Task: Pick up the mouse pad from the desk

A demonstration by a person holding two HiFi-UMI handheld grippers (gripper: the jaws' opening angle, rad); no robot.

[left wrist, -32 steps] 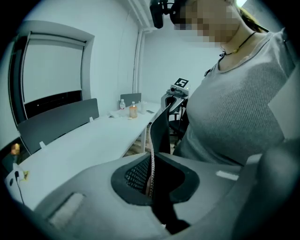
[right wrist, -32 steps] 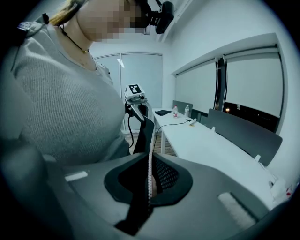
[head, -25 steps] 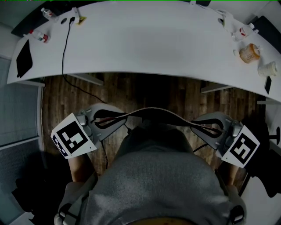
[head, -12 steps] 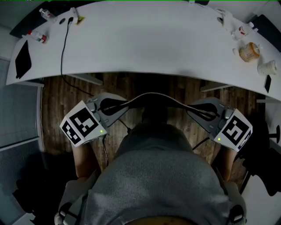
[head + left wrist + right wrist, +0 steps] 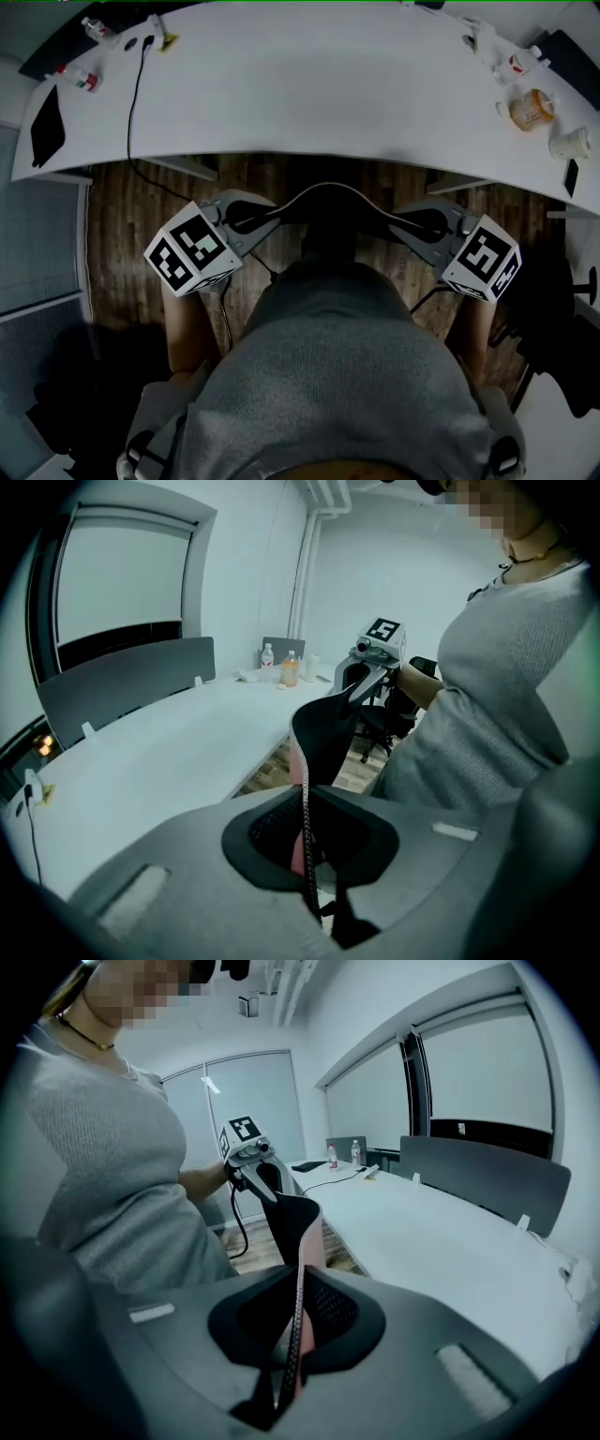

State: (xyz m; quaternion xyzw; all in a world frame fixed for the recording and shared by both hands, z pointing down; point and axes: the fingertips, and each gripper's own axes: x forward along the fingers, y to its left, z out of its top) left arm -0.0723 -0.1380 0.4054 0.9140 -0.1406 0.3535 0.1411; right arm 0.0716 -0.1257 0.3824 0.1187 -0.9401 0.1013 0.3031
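The dark mouse pad (image 5: 328,199) hangs off the desk, stretched in an upward arch between my two grippers in front of the person's torso. My left gripper (image 5: 251,221) is shut on the pad's left end, my right gripper (image 5: 413,223) on its right end. In the left gripper view the pad (image 5: 323,731) runs edge-on out of the closed jaws (image 5: 305,841) toward the other gripper (image 5: 371,654). The right gripper view mirrors this: the pad (image 5: 296,1218) leaves the jaws (image 5: 298,1321) and ends at the left gripper (image 5: 246,1153).
The white desk (image 5: 309,84) curves across the top, its near edge just beyond the pad. An orange-capped bottle (image 5: 531,111) and small containers sit at its right end, a black cable (image 5: 136,103) and small bottles (image 5: 82,77) at its left. Wooden floor (image 5: 131,216) lies below.
Both grippers have carried the pad up the head view toward the desk's near edge and drawn closer together. The pad's arch has grown taller. Both grips are unchanged.
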